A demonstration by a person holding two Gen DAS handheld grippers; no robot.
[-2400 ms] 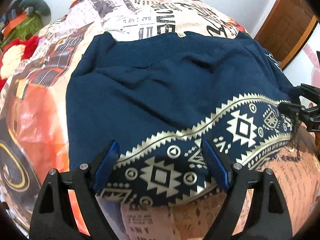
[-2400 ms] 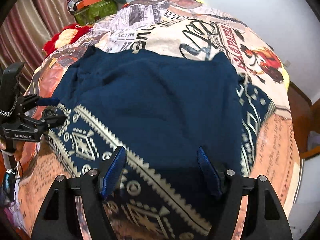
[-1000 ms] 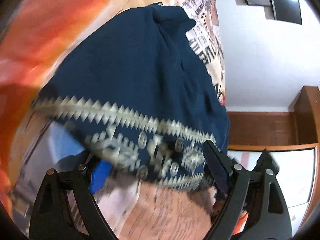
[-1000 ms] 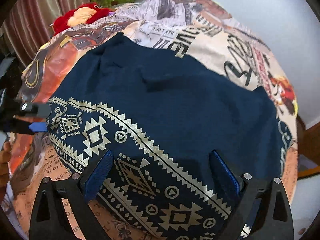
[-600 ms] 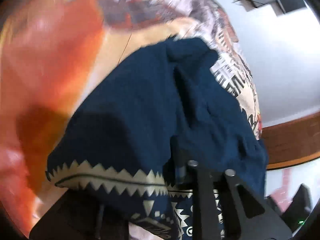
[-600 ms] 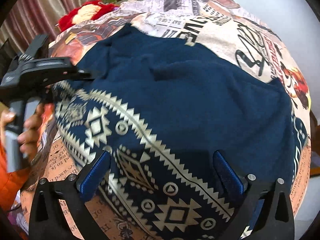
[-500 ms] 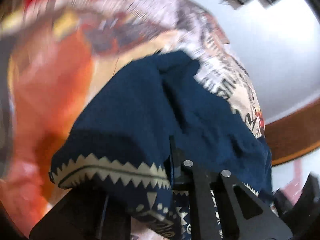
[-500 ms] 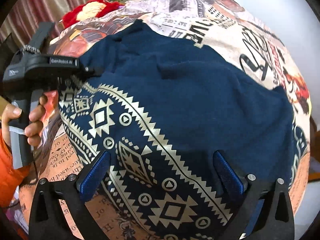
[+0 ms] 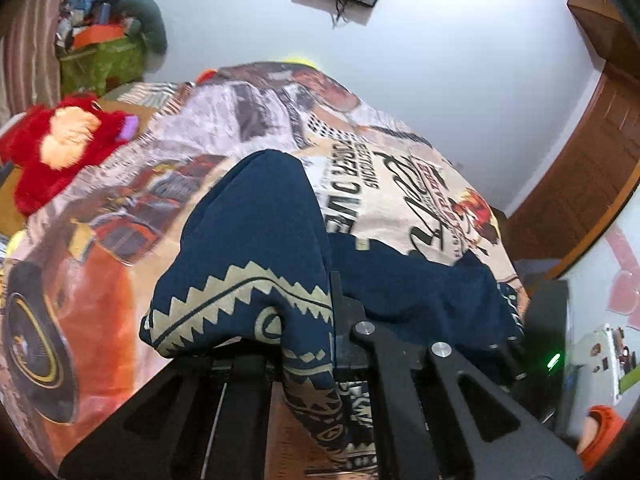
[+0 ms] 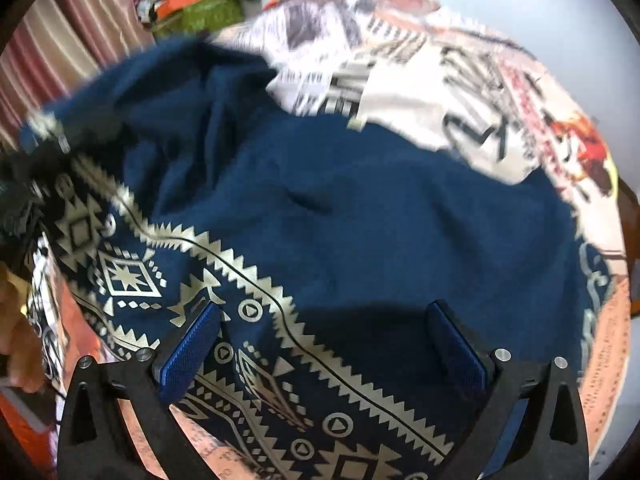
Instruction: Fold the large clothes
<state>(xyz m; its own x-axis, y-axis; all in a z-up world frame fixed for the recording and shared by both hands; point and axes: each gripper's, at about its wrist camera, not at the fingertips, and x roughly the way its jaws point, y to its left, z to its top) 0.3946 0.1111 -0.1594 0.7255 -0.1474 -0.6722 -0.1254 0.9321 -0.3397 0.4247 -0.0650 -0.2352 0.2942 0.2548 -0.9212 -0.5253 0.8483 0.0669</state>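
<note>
The left gripper (image 9: 308,344) is pinching the patterned hem of the navy garment (image 9: 256,236), its jaws clamped together on the cloth, which is draping over them in a raised fold. The rest of the garment is lying spread on the bed (image 9: 400,192), over a printed bedspread. The right gripper (image 10: 320,344) is hanging over the garment's patterned border with its jaws wide apart, nothing between them. A red plush toy (image 9: 60,148) is sitting near the bed's far corner.
</note>
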